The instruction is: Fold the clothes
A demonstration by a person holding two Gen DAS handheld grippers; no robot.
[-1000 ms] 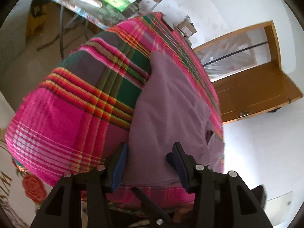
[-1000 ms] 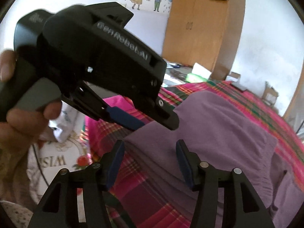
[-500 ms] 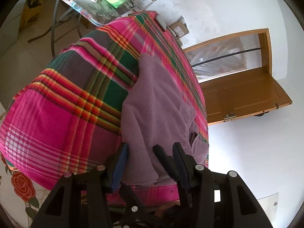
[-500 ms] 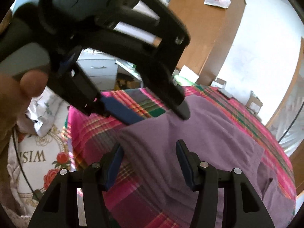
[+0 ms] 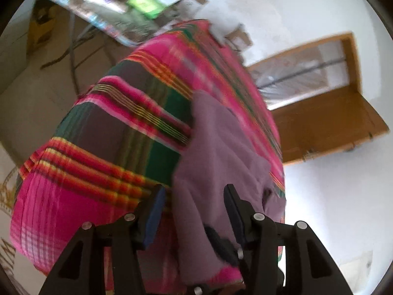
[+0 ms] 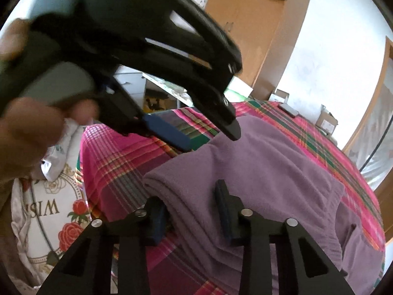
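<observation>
A folded purple garment (image 6: 265, 172) lies on a bed under a pink, green and orange plaid cloth (image 6: 118, 162). In the left wrist view the purple garment (image 5: 221, 152) runs away from me over the plaid cloth (image 5: 118, 147). My left gripper (image 5: 194, 206) is open above the garment's near end, nothing between its fingers. My right gripper (image 6: 189, 211) is open too, its jaws astride the garment's thick folded near corner. The right wrist view also catches the left gripper (image 6: 211, 135), held by a hand (image 6: 27, 127), hovering open over the garment's far-left edge.
A cluttered table (image 5: 118, 14) stands beyond the bed, with a wooden door (image 5: 326, 127) to the right. A wooden wardrobe (image 6: 255, 32) and small boxes (image 6: 326, 120) line the far wall. A white cushion with roses (image 6: 49, 209) lies at the bed's left.
The right gripper has come down and forward, so the folded corner now sits between its fingers. The left gripper has swung and lifted a little; its view is blurred by motion.
</observation>
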